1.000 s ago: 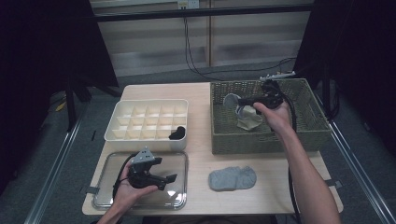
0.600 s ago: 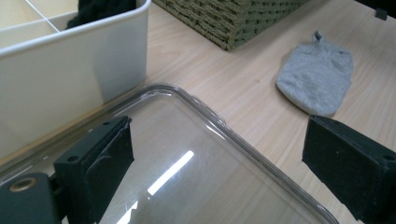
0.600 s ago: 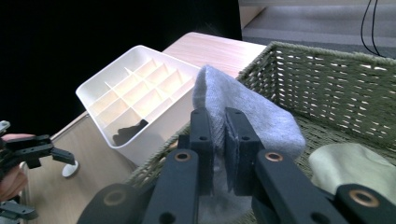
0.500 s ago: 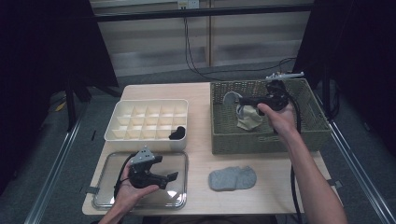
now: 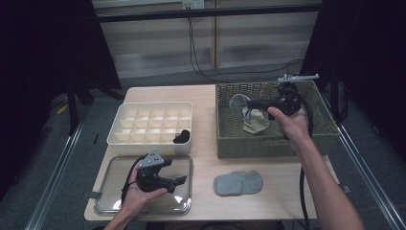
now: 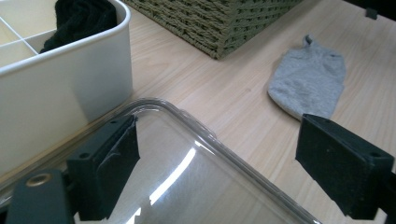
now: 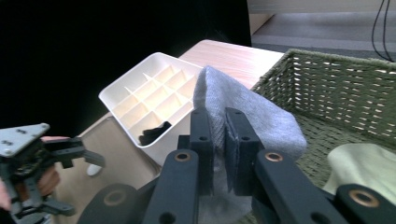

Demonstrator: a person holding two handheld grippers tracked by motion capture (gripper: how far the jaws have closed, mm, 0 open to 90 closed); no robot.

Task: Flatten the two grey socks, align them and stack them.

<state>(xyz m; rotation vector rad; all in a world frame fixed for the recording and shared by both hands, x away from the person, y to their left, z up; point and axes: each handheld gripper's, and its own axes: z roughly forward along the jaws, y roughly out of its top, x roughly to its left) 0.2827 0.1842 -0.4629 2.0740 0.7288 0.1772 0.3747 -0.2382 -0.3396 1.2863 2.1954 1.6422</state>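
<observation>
Right claw (image 7: 218,140) | clamps grey sock (image 7: 243,112) (between jaws) | above basket (image 7: 345,93)

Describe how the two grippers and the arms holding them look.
Both are black. The left gripper has a grey three-cornered plate on top and flat rectangular pads; the right gripper shows brass-coloured pivot pins. A black cable trails from each. Forearms are bare, no sleeves.

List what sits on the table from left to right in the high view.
Clear tray under the left hand-held gripper → white divided box → grey sock → wicker basket, where the right hand-held gripper holds another grey sock.
</observation>
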